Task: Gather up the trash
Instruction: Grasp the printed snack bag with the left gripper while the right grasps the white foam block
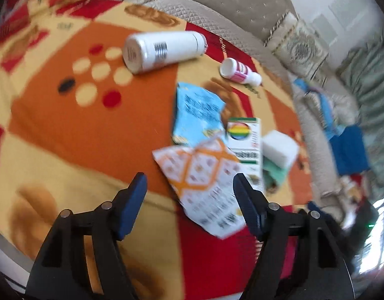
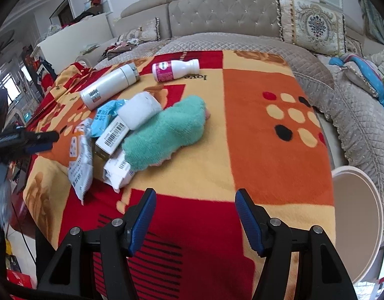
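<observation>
On a patterned blanket [image 2: 254, 135] of red, orange and cream, spread across a quilted grey sofa [image 2: 227, 15], lies a loose heap of trash. At its near left edge is an orange-and-white wrapper [image 1: 204, 182], torn and creased. A crumpled light blue packet [image 1: 197, 115] lies just beyond it, and a small box with a rainbow circle [image 1: 244, 142] overlaps both. A white roll [image 2: 139, 111] rests on the box, touching a mint green fuzzy cloth [image 2: 167, 135] that spreads to the right. Farther back a tall white bottle [image 2: 109, 87] lies on its side, and a smaller white bottle with a pink label [image 2: 174, 70] lies near it, also tipped over.

The left gripper [image 1: 189, 182] hovers over the near edge of the orange wrapper, blue pads spread wide with nothing pinched between them; this view is blurred. The right gripper [image 2: 195, 200] hangs above bare blanket near the front edge, jaws apart and empty, well clear of the heap. A round white bin [image 2: 359, 225] stands off the blanket's near right corner. An embroidered cushion [image 2: 314, 22] leans at the far right
</observation>
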